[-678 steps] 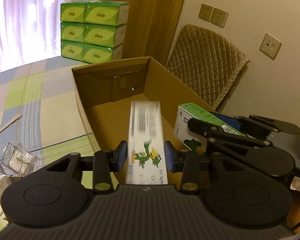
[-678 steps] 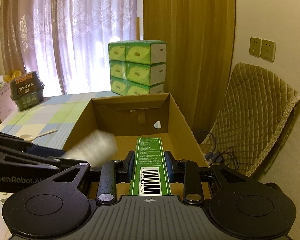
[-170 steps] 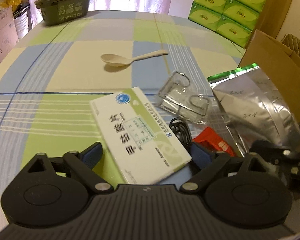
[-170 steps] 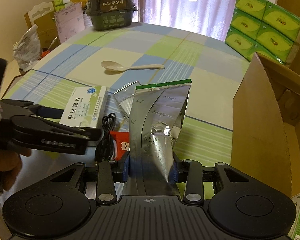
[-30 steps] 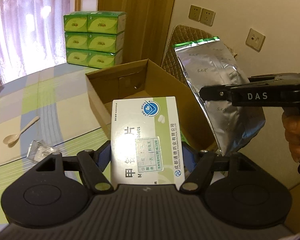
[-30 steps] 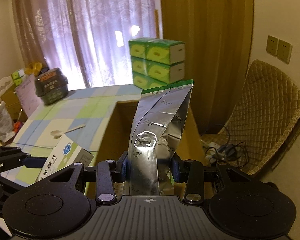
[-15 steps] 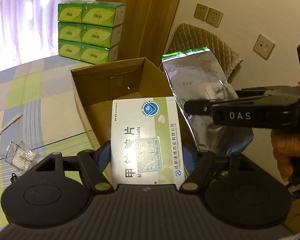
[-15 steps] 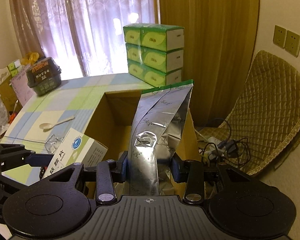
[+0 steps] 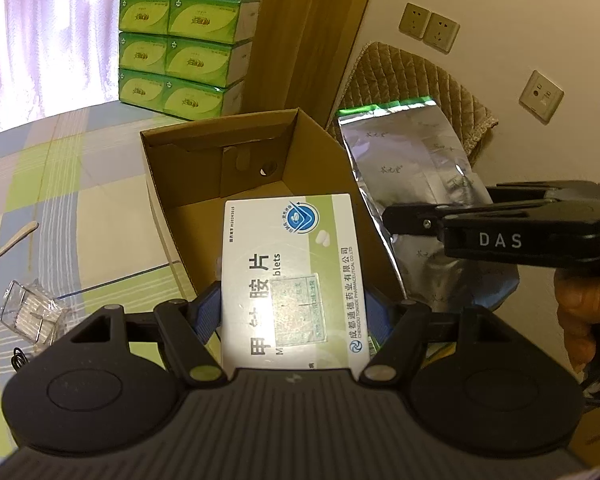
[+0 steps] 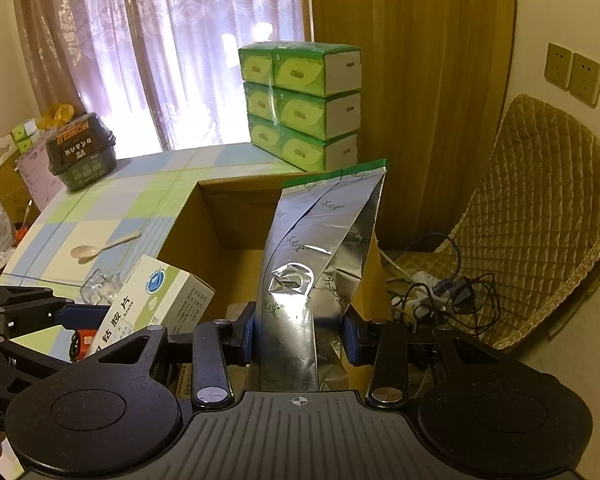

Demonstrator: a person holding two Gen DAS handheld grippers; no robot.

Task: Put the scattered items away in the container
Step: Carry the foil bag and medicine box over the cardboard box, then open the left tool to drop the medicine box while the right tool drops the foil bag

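Observation:
My left gripper (image 9: pixel 294 314) is shut on a white and green medicine box (image 9: pixel 292 276), held over the near end of the open cardboard box (image 9: pixel 168 208). That medicine box (image 10: pixel 156 300) also shows at the left of the right wrist view. My right gripper (image 10: pixel 300 338) is shut on a silver foil pouch (image 10: pixel 320 248) with a green top edge, held upright over the cardboard box (image 10: pixel 188 232). In the left wrist view the silver pouch (image 9: pixel 412 184) hangs just past the cardboard box's right wall, with the right gripper's fingers (image 9: pixel 420 216) clamped on it. A person's hand (image 9: pixel 580 312) holds the right gripper.
On the checked tablecloth (image 9: pixel 80 200) lie a pale spoon (image 10: pixel 100 248), a clear plastic case (image 9: pixel 32 312) and a black cable (image 9: pixel 18 360). Stacked green tissue boxes (image 9: pixel 184 48) stand behind the carton. A quilted chair (image 10: pixel 540 216) and cables (image 10: pixel 440 288) are at right.
Both grippers have moved closer over the cardboard box and lower. The pouch and the medicine box remain gripped.

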